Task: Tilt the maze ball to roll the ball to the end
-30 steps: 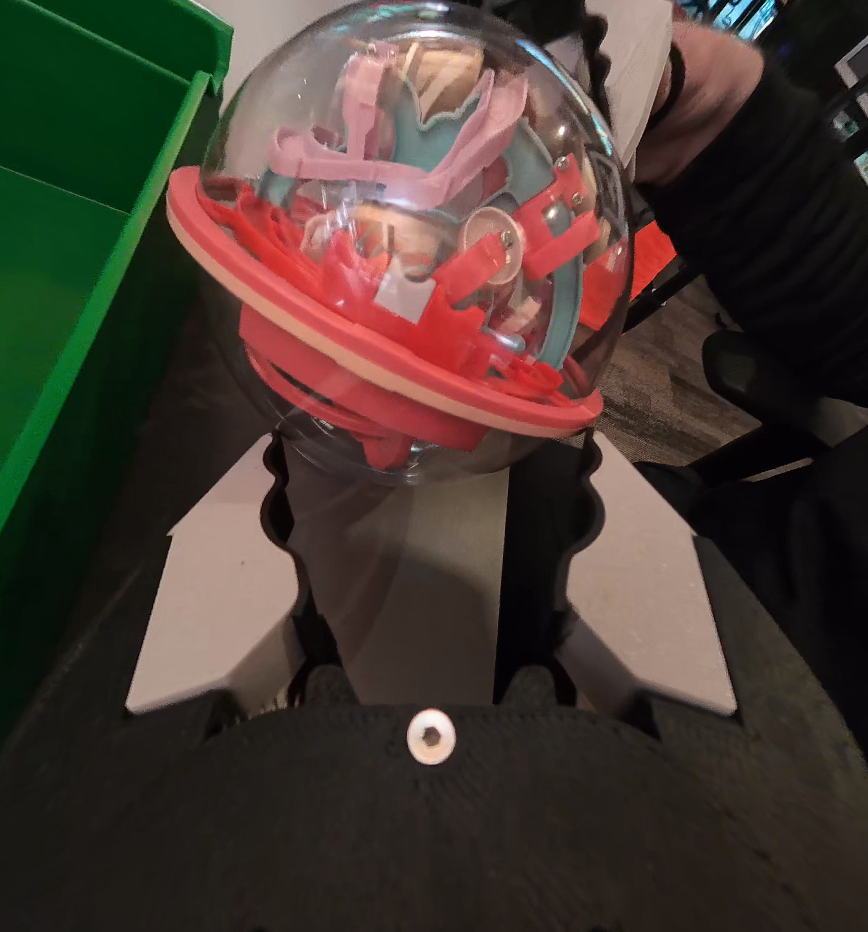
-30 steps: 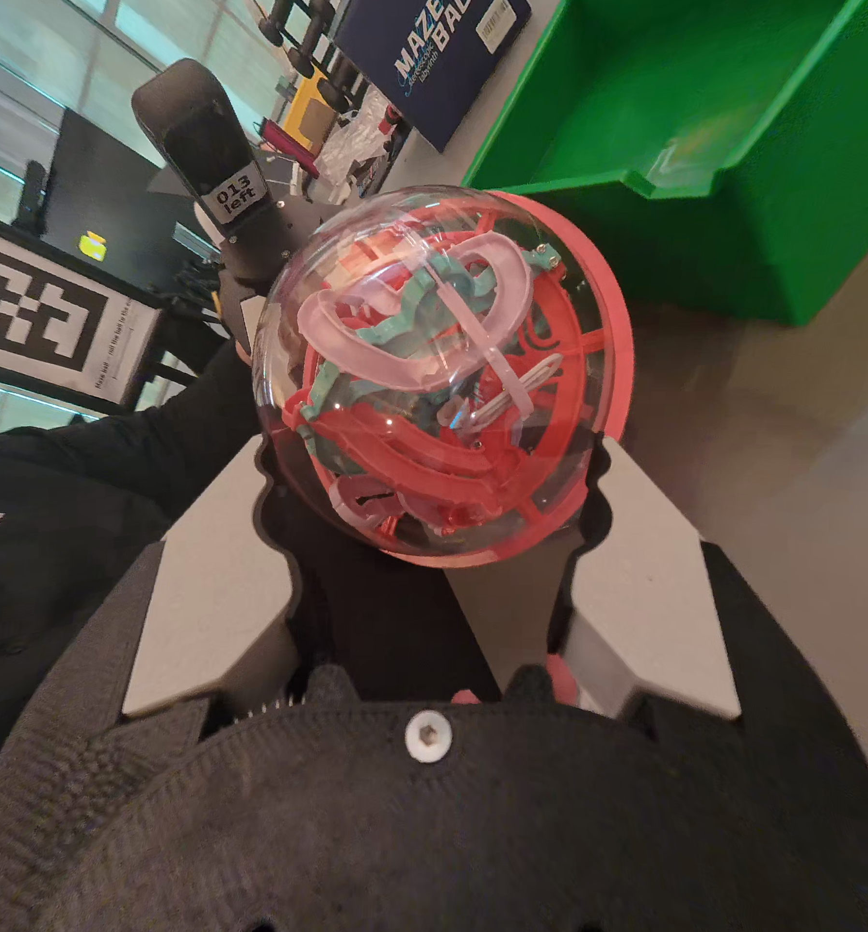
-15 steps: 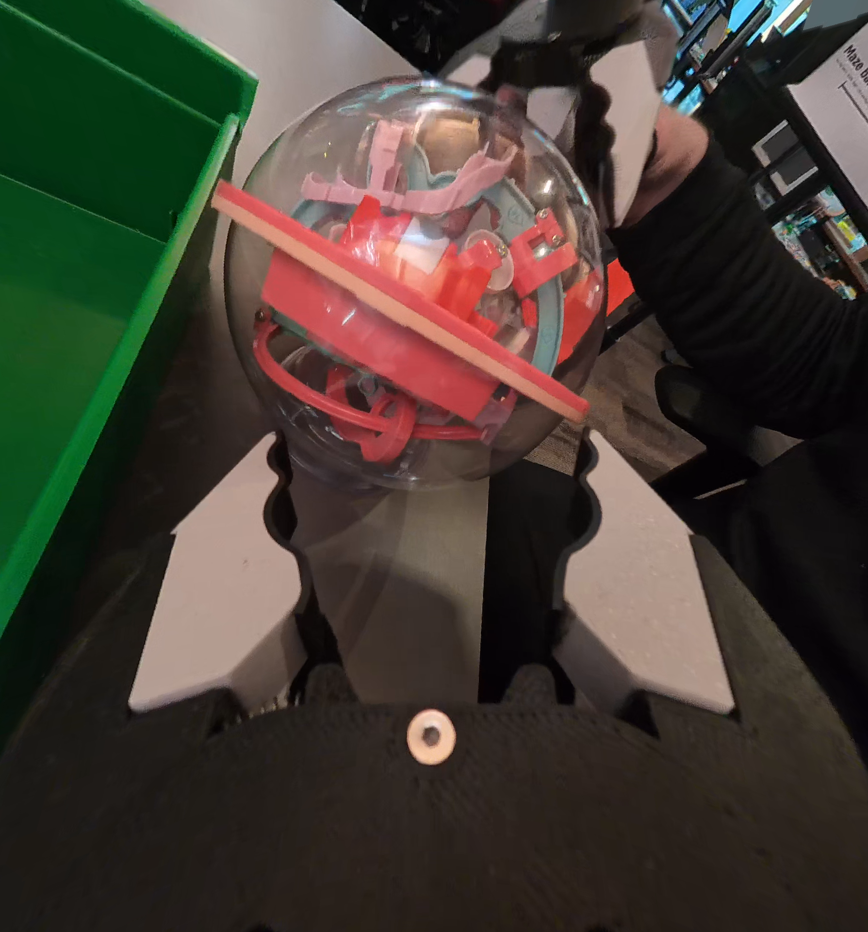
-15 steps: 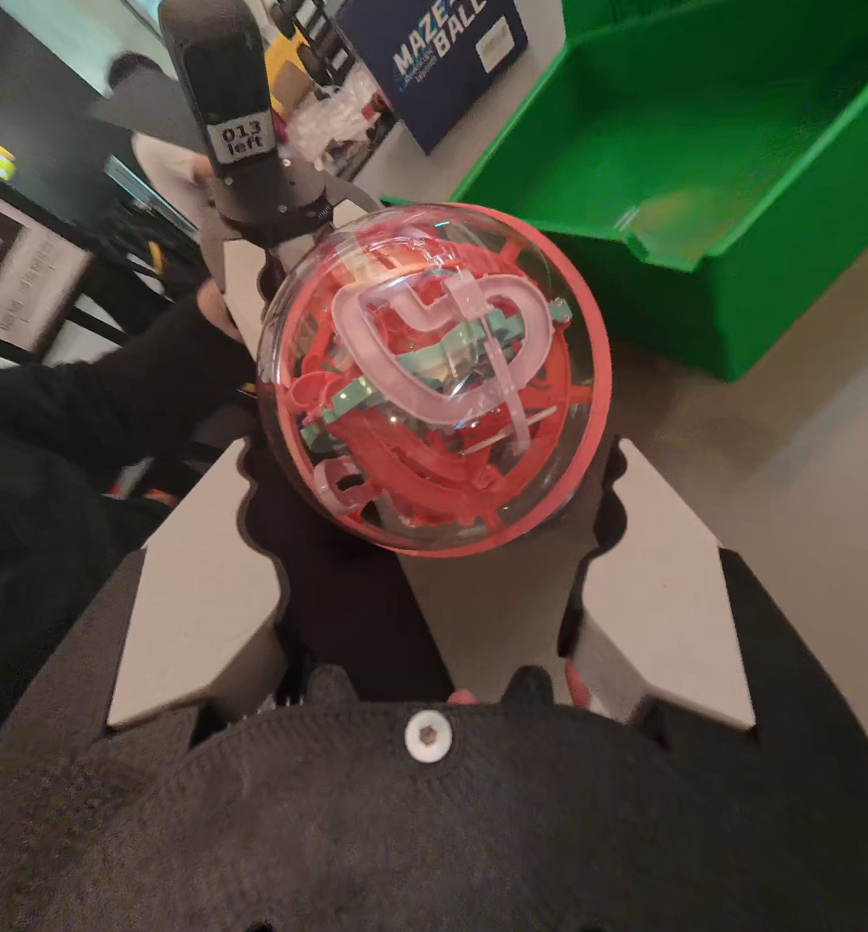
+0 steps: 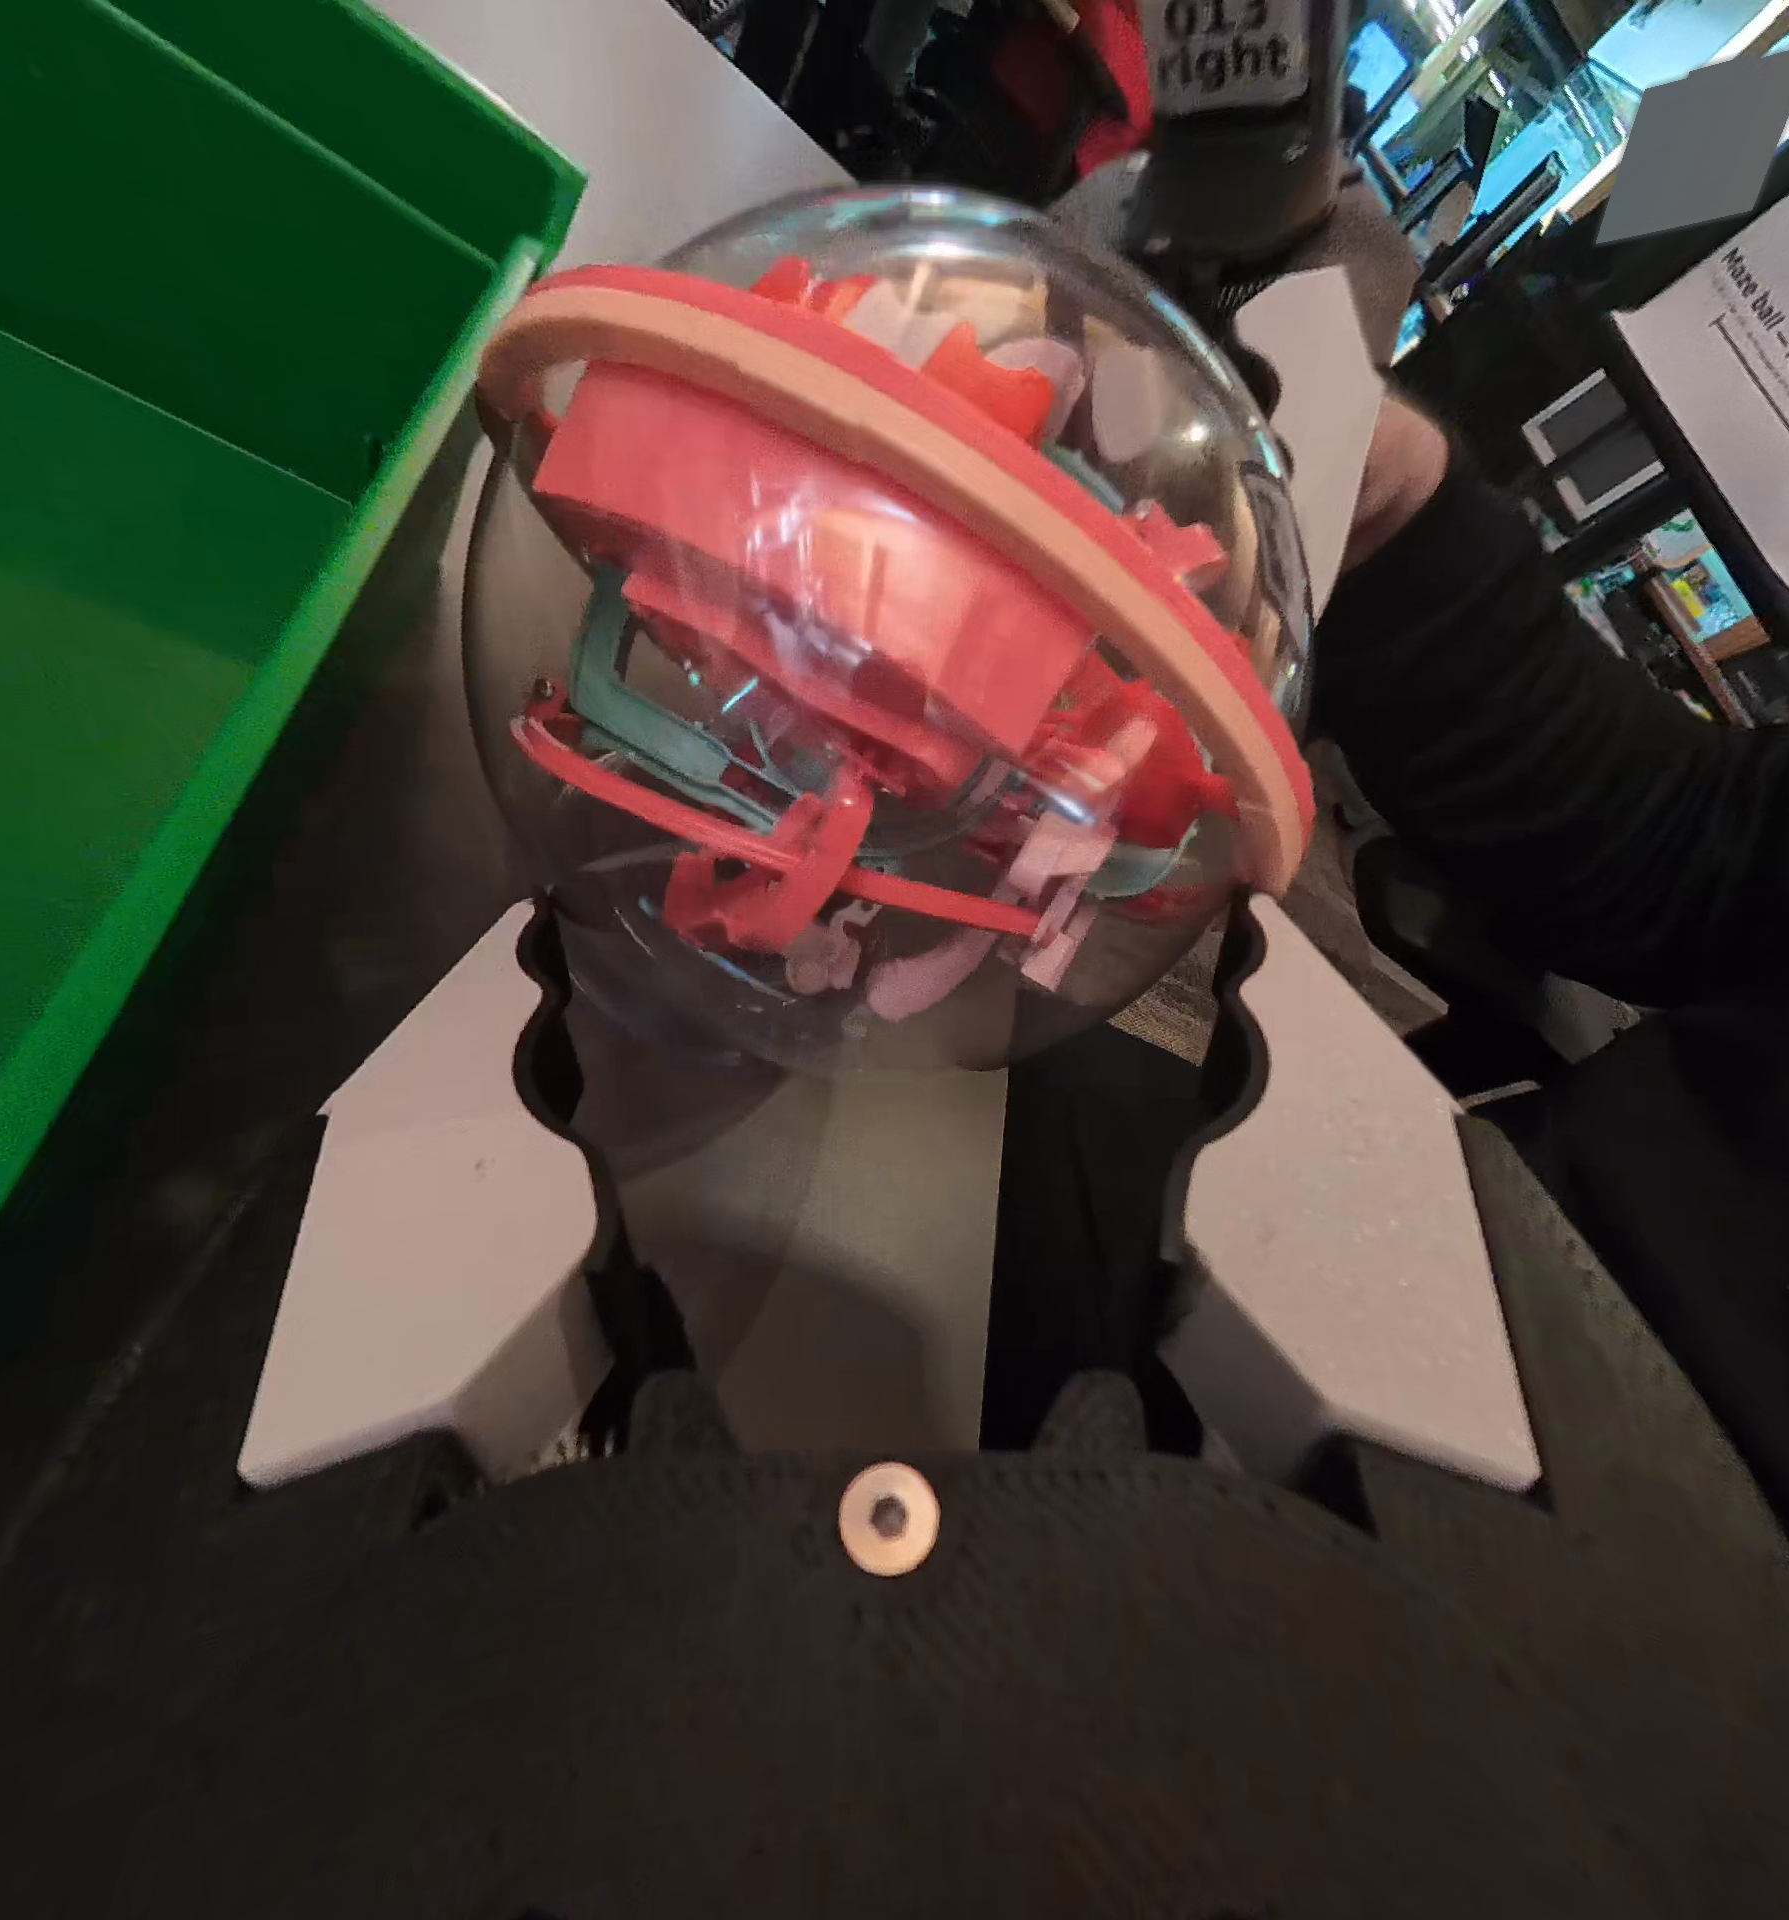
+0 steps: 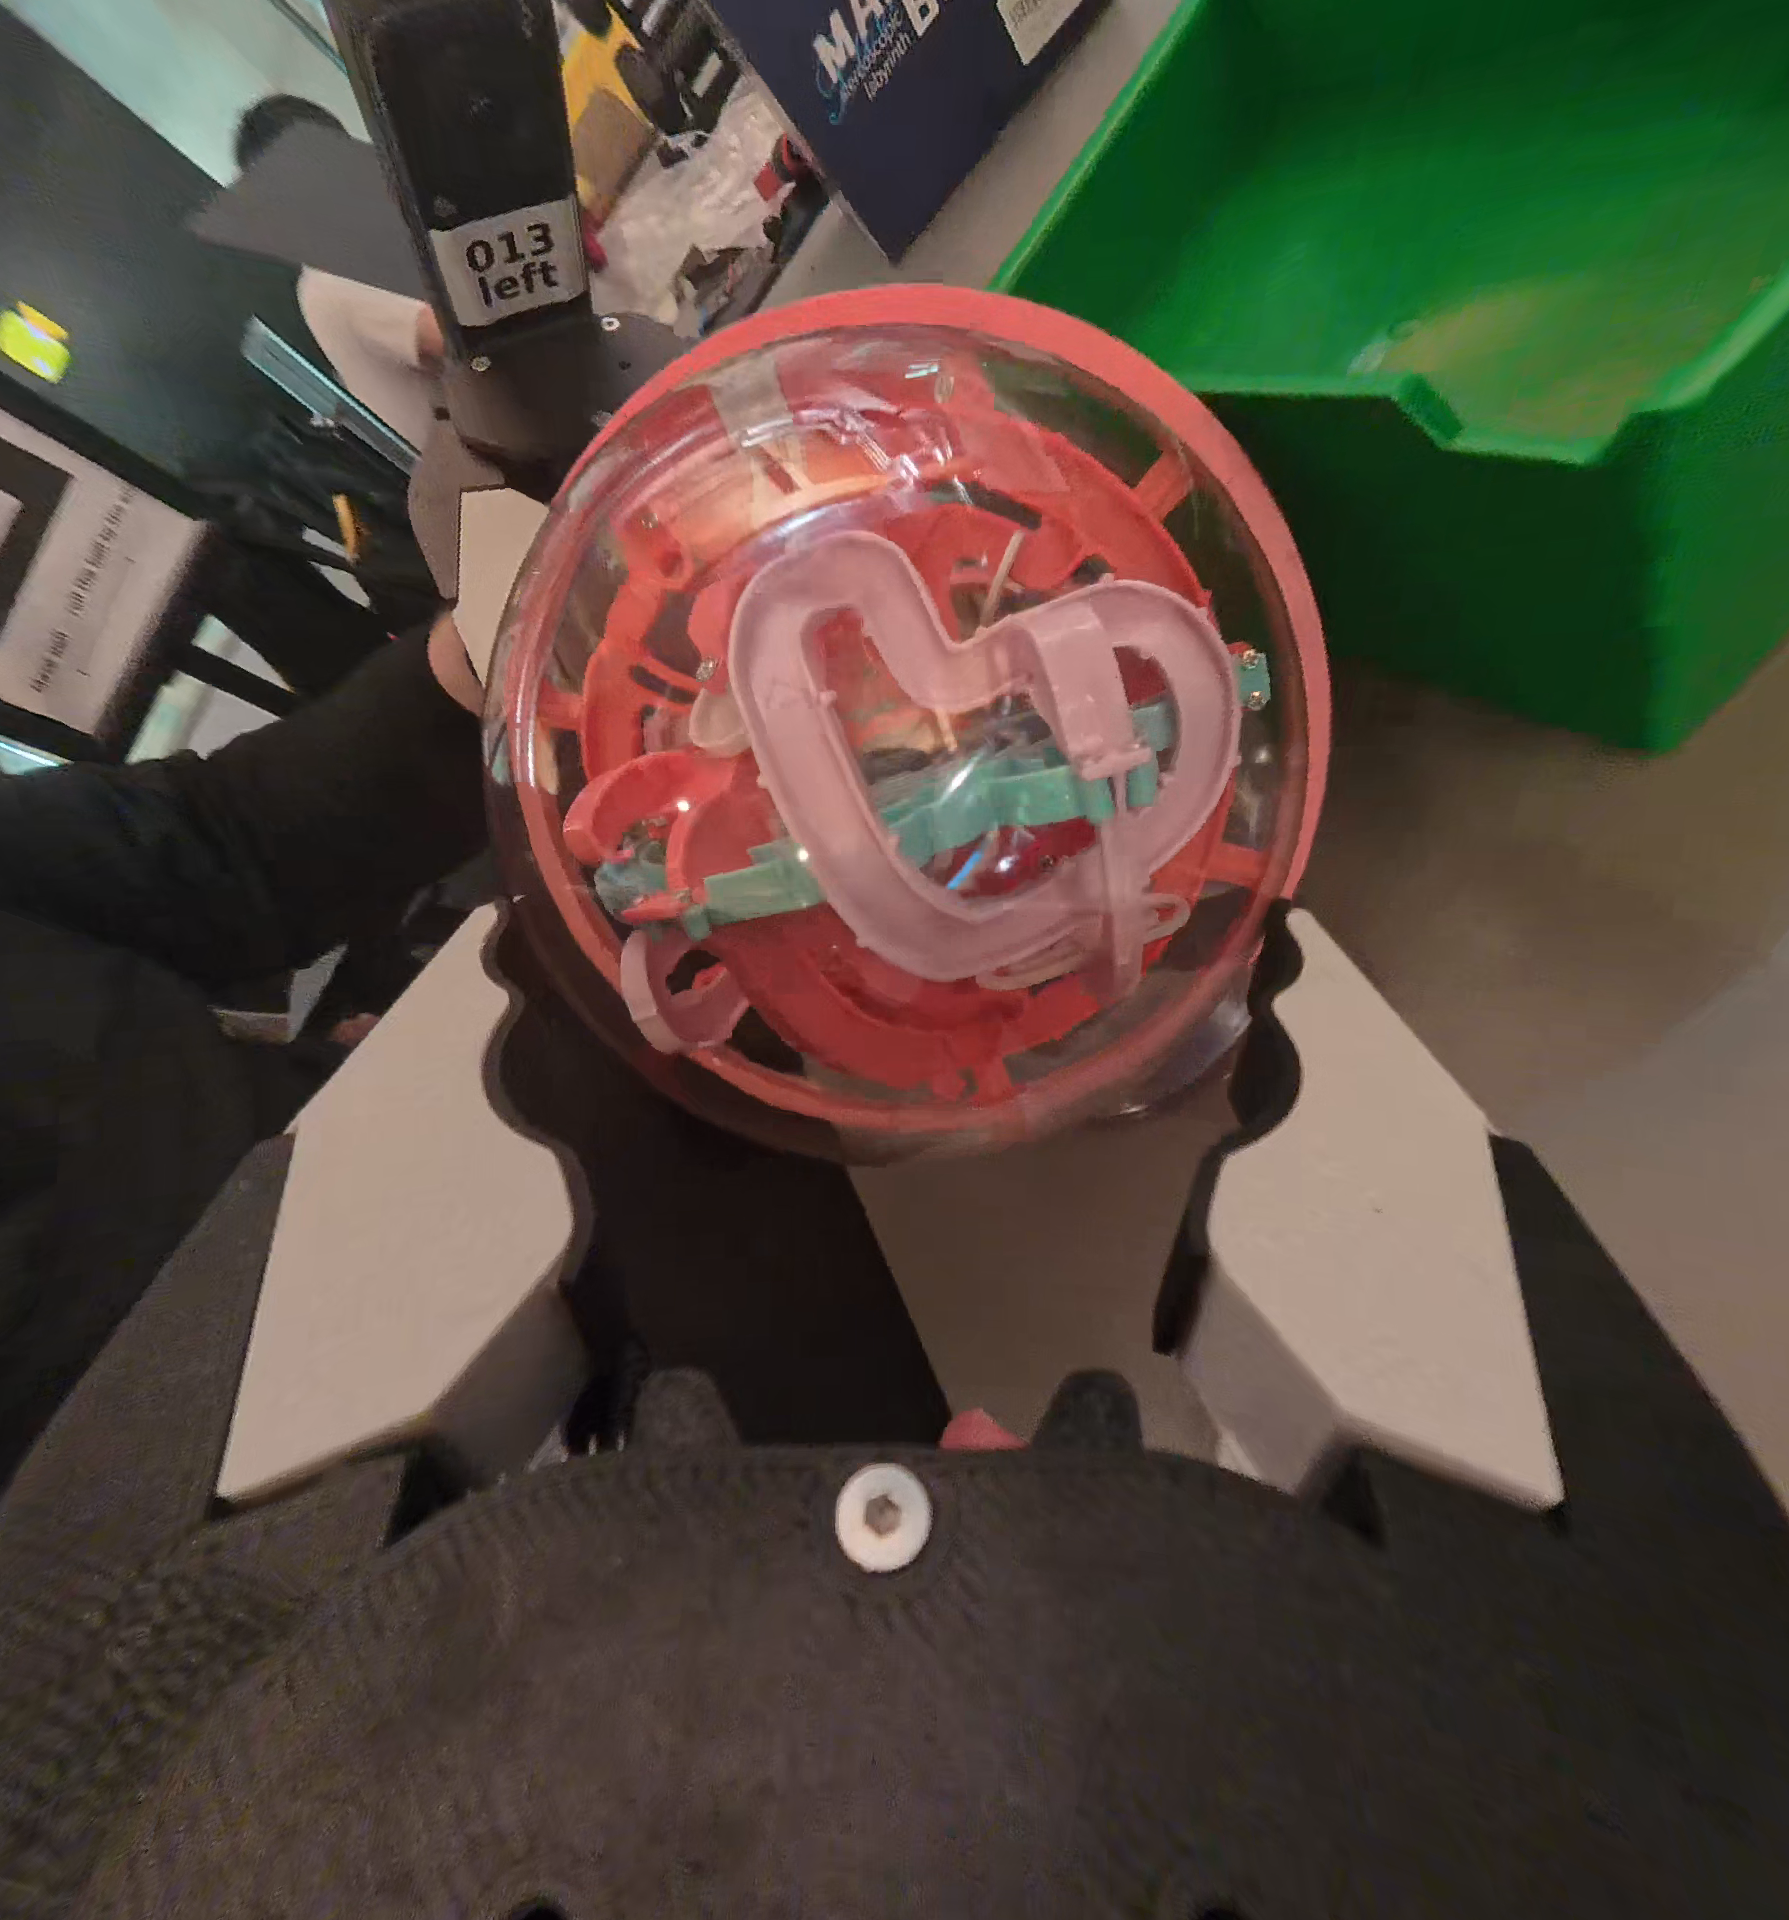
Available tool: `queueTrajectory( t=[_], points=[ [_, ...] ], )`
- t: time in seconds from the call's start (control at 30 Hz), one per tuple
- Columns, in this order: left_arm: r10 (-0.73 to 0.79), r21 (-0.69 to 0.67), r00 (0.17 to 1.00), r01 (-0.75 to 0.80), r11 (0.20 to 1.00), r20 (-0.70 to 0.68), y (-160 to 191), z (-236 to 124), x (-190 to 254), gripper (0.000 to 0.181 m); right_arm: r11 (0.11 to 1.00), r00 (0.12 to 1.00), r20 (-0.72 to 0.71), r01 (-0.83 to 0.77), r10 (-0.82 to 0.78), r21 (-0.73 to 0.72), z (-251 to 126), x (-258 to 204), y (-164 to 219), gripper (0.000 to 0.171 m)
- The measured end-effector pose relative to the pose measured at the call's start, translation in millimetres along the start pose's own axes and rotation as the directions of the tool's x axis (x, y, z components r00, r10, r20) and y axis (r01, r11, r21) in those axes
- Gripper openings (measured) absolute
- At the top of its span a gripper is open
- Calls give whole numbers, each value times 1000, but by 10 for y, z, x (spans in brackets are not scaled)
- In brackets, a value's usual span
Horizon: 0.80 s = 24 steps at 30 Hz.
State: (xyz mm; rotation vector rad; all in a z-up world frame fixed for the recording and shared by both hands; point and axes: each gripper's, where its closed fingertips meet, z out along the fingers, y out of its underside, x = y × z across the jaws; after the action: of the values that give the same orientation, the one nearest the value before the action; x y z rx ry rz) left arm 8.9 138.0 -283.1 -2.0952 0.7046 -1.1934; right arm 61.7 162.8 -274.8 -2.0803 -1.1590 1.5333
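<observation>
The maze ball (image 5: 869,623) is a clear sphere with red, pink and teal tracks and a red ring around its middle. It is held off the table between both grippers. My left gripper (image 5: 890,920) grips its lower part, fingertips on both sides. My right gripper (image 6: 890,925) grips it from the opposite side, where the pink looped track faces the camera (image 6: 900,727). In the left wrist view the ring slants from upper left to lower right. I cannot make out the small rolling ball inside. Each gripper shows behind the sphere in the other's view (image 5: 1233,156) (image 6: 495,260).
A green bin (image 5: 142,520) stands close to the left of the ball; in the right wrist view it is at the upper right (image 6: 1492,312). A dark blue box (image 6: 890,94) lies behind it. Grey tabletop (image 6: 1596,935) is below. A black sleeve (image 5: 1544,779) reaches in.
The maze ball has been rotated in the grippers: the red ring swung from low to high in the left wrist view, and the pink loop turned to face the right wrist camera.
</observation>
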Motion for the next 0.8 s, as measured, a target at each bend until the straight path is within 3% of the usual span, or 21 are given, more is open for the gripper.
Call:
queueTrajectory(
  t=[0.3, 0.63, 0.8],
  points=[
    [51, 21, 998, -52, 998, 43, -169, -34, 81, 121, 997, 999, 26, 18, -20, 72, -90, -83, -99, 134],
    [340, -20, 916, -344, 939, 212, -559, -302, 360, 122, 924, 954, -19, 294, -299, 245, -194, -432, -439, 136],
    [498, -95, 815, -494, 864, 297, -673, -419, 467, 122, 799, 855, -159, 519, -494, 304, -235, -653, -648, 140]
  ],
)
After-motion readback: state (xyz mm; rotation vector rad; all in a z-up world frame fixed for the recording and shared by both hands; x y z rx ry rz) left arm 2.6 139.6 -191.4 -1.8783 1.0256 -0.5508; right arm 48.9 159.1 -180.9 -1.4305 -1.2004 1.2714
